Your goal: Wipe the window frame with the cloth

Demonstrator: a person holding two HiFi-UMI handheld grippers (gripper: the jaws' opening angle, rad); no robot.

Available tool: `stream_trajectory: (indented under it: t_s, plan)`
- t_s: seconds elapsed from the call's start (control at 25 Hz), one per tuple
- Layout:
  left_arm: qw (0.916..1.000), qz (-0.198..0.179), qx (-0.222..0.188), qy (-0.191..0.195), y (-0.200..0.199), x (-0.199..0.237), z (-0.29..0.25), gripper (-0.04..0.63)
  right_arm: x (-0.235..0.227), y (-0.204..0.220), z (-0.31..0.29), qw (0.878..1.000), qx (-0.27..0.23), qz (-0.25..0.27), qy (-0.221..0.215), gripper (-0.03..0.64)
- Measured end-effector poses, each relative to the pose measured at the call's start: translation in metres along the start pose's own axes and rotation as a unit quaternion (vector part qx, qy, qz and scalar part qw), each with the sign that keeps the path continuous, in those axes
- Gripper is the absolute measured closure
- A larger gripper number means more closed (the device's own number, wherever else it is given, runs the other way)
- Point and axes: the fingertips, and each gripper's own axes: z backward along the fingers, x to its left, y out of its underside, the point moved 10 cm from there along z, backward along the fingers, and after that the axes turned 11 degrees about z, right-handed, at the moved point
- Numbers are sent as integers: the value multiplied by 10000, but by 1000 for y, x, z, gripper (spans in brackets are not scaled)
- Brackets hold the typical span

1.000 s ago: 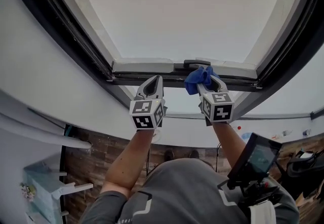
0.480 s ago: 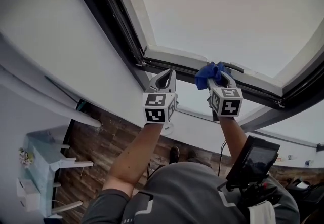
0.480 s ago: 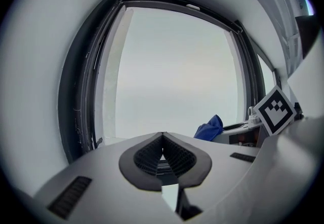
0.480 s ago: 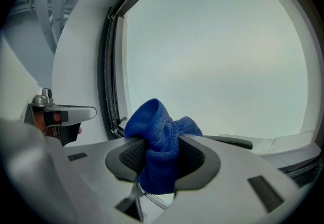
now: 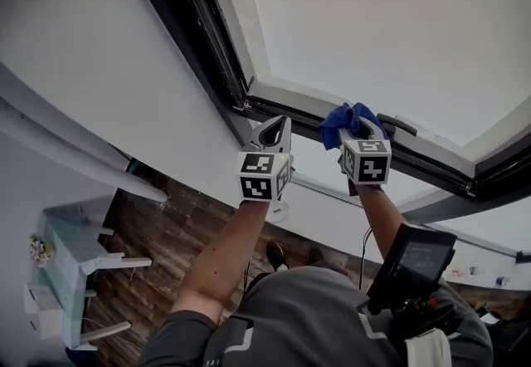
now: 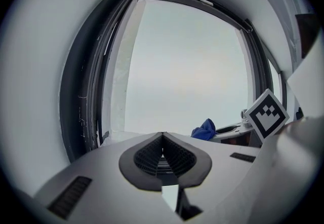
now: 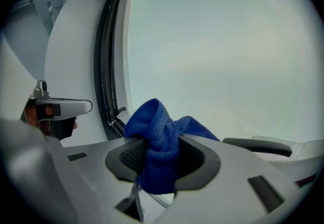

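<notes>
The blue cloth point(image 5: 348, 119) is bunched in my right gripper point(image 5: 352, 134), which is shut on it and holds it against the window frame's lower rail point(image 5: 286, 100), just left of the dark window handle point(image 5: 400, 125). In the right gripper view the cloth point(image 7: 161, 134) bulges out between the jaws of the right gripper point(image 7: 159, 151). My left gripper point(image 5: 272, 124) hangs shut and empty just left of it, near the frame's lower left corner point(image 5: 241, 101). In the left gripper view the jaws of the left gripper point(image 6: 162, 138) meet at the tip, and the cloth point(image 6: 205, 129) shows to the right.
Dark seals run up the frame's left side point(image 6: 83, 101). Pale glass point(image 5: 373, 17) fills the opening. White wall point(image 5: 99, 58) lies left of the frame. Below are a wooden floor point(image 5: 166, 249), a pale shelf unit point(image 5: 66, 274) and a device on the person's chest point(image 5: 411, 270).
The cloth and right gripper have slid left off the window handle along the lower rail. The left gripper moved with them towards the corner. The head view has swung, tilting the frame.
</notes>
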Motion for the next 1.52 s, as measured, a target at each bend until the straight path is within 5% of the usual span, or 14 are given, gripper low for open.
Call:
stream_trajectory:
  t_s: [0.36, 1.0, 1.52]
  plan:
    - [9997, 3, 23, -239, -6, 48, -6, 588, 19, -8, -48, 9997, 208, 3, -95, 463]
    - [9965, -227, 45, -798, -21, 127, 26, 588, 116, -55, -141, 9950, 97, 338, -939, 463]
    - [9975, -307, -22, -635, -27, 148, 43, 588, 166, -75, -184, 9911, 129, 749, -1096, 463]
